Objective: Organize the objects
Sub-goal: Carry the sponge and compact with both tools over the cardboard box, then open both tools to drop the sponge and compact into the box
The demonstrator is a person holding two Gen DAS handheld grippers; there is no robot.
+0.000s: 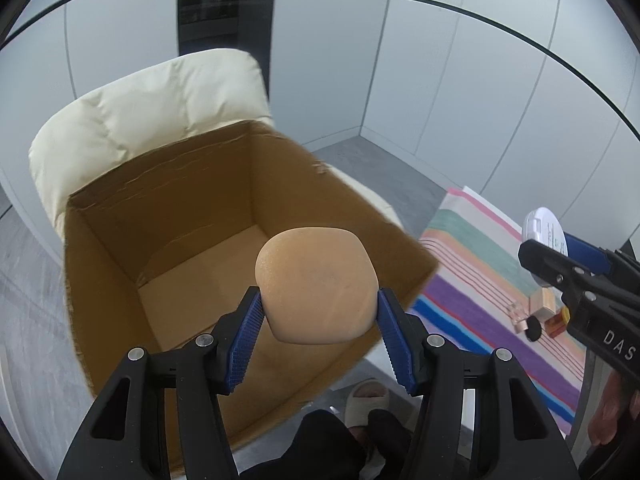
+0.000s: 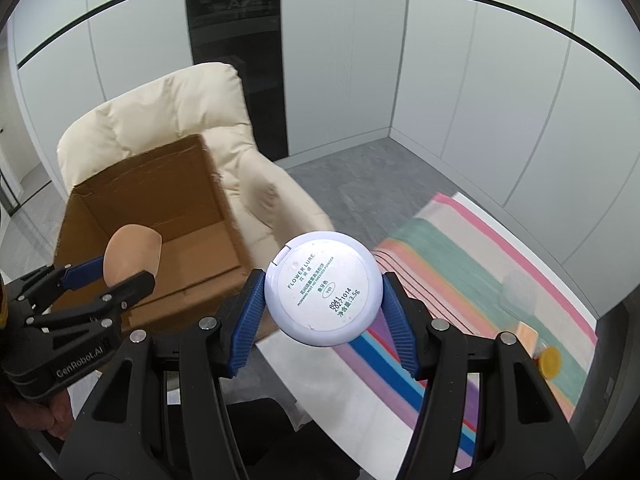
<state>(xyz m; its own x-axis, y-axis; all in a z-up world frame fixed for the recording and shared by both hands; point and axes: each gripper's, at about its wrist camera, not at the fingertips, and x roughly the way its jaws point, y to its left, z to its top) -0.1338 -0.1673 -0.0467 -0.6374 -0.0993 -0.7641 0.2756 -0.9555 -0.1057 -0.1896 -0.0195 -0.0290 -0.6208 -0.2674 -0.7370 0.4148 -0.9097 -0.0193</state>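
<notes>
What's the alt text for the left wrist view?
The left gripper holds a rounded tan makeup sponge between its jaws above an open brown cardboard box on a cream padded armchair. At right, a striped multicoloured cloth.

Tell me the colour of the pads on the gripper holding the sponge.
Blue, ribbed pads on the left gripper; clearest in the left wrist view.

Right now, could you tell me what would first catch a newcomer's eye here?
Each gripper holds something: the left gripper clamps a tan makeup sponge over the open cardboard box on the cream armchair. The right gripper grips a white powder compact beside the striped cloth.
</notes>
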